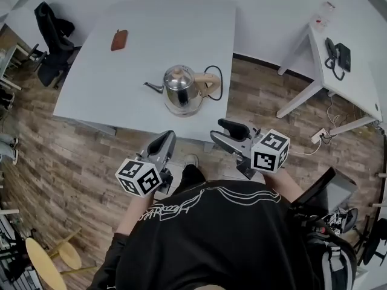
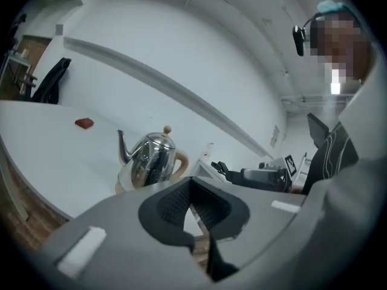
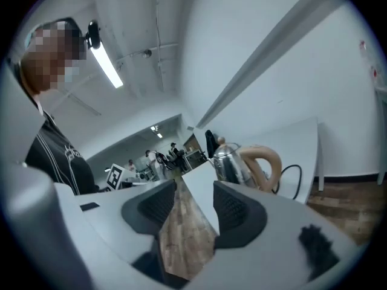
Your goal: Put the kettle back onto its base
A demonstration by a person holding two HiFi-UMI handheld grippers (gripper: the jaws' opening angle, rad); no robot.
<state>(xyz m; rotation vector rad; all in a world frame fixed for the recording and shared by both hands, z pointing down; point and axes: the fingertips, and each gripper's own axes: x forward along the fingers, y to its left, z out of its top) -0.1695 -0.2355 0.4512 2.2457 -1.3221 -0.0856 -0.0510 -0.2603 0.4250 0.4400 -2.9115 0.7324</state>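
Note:
A shiny steel kettle (image 1: pixel 180 88) with a beige handle and a thin spout stands near the front edge of the white table (image 1: pixel 121 83), a black cord looping behind it. In the left gripper view the kettle (image 2: pixel 148 162) shows a tan rim of its base (image 2: pixel 116 188) beneath it. Both grippers hover off the table in front of the person's body, short of the kettle and touching nothing. My left gripper (image 1: pixel 163 141) (image 2: pixel 191 183) is shut, pads together and empty. My right gripper (image 1: pixel 225 133) (image 3: pixel 195 201) stands open with only floor showing between its pads; the kettle (image 3: pixel 233 165) lies ahead of it to the right.
A small brown case (image 1: pixel 119 40) lies at the table's far left. A black chair (image 1: pixel 51 32) stands at the left end. A second white desk (image 1: pixel 344 83) with a phone is at the right, and a wooden stool (image 1: pixel 45 264) at lower left.

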